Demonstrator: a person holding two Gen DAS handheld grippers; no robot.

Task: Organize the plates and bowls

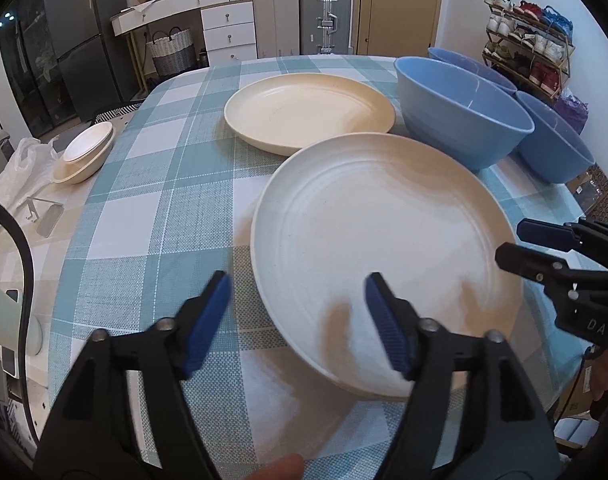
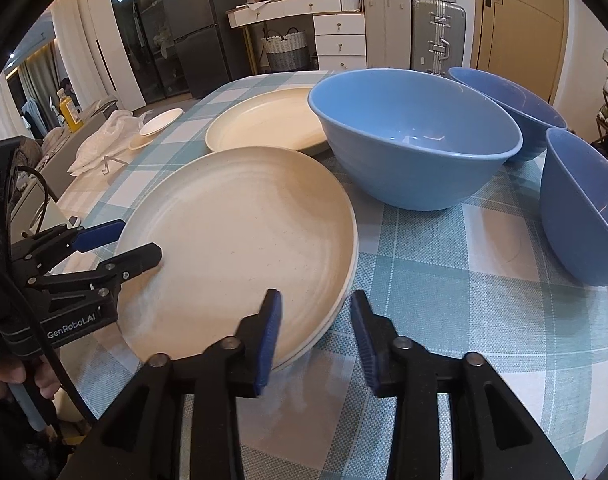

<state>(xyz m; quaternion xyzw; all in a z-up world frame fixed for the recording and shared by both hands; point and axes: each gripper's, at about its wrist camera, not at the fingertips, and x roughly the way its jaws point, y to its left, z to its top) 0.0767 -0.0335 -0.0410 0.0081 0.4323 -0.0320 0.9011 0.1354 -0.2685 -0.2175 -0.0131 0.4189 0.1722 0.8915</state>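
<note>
A cream plate (image 1: 384,232) (image 2: 239,248) lies near me on the checked tablecloth, stacked on another plate whose rim shows beneath it. A second cream plate (image 1: 308,116) (image 2: 267,126) lies behind it. Three blue bowls stand at the right: a large one (image 1: 460,112) (image 2: 416,140), one behind (image 1: 468,66) (image 2: 508,108) and one nearer (image 1: 552,144) (image 2: 584,208). My left gripper (image 1: 297,320) (image 2: 123,242) is open, straddling the near plate's left rim. My right gripper (image 2: 316,336) (image 1: 512,244) is open, straddling its right rim.
Small cream dishes (image 1: 85,152) (image 2: 157,124) are stacked at the table's far left beside a white plastic bag (image 1: 19,176) (image 2: 103,140). Behind the table stand drawers (image 1: 227,28), suitcases (image 1: 324,16) and a shoe rack (image 1: 528,48).
</note>
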